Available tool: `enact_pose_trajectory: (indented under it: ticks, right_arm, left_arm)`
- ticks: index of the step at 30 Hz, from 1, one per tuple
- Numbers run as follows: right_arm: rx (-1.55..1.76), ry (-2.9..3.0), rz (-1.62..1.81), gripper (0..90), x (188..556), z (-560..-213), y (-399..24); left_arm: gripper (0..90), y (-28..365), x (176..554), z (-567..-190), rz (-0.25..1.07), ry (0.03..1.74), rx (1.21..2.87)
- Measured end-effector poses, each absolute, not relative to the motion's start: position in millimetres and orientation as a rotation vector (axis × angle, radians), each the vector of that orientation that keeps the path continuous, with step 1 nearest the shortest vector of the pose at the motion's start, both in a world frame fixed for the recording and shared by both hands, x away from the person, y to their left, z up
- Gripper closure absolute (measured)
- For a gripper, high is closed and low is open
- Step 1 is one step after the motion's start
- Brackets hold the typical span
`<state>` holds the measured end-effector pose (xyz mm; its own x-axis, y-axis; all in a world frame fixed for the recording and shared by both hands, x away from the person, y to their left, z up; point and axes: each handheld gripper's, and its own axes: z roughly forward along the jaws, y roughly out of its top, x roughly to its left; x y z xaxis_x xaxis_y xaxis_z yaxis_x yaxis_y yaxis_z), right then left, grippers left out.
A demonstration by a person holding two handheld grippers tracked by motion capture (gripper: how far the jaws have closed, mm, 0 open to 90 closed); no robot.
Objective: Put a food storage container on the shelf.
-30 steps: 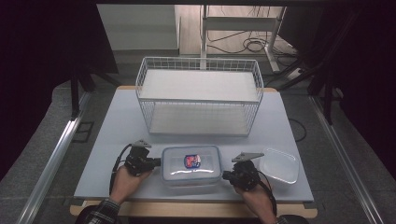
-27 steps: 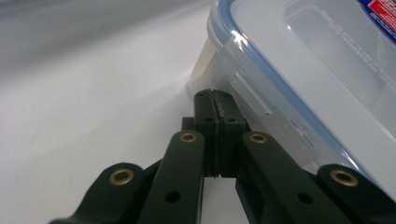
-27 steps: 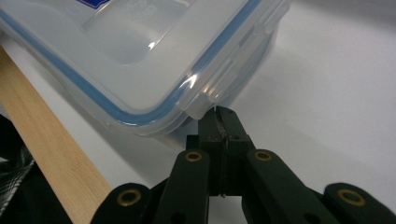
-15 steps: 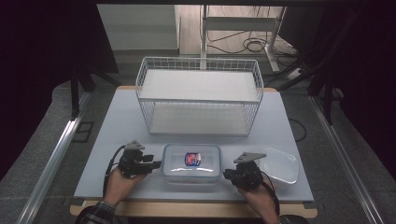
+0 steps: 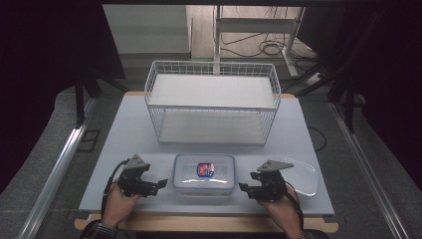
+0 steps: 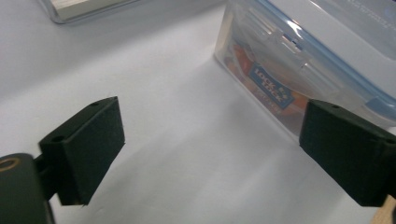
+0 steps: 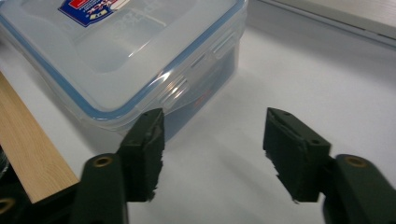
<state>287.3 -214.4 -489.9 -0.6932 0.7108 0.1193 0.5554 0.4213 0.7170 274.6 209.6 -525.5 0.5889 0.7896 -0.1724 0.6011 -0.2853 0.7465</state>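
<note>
Plastic container (image 5: pixel 204 174) with a clipped lid sits near the table's (image 5: pixel 124 129) front edge, between the two grippers. Left gripper (image 5: pixel 158 184) has just been opening; its jaws stand wide with nothing between them, just beside the container's left end. Right gripper (image 5: pixel 242 186) has also just been opening, jaws released and bare, close to the container's right end. Farther right lies a clear lid (image 5: pixel 304 173). Behind the container stands a white wire basket (image 5: pixel 211 107).
</note>
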Motion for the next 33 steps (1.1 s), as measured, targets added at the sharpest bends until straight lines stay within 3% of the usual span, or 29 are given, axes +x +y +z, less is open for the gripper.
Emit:
enact_pose_trajectory:
  ticks: [4, 11, 33]
  right_arm:
    - [1.108, 2.472, 1.173, 25.4, 288.7, -489.6, -214.7]
    - [1.102, 2.445, 1.213, 16.0, 290.5, -486.5, -214.5]
    - [1.098, 2.534, 1.270, 3.9, 312.7, -470.3, -185.5]
  left_arm:
    - [5.7, 211.7, 273.9, -523.5, 0.286, 1.106, 1.986]
    - [5.8, 210.0, 273.4, -518.6, 0.266, 1.103, 1.977]
    - [4.0, 178.7, 288.6, -483.8, 0.200, 0.986, 2.040]
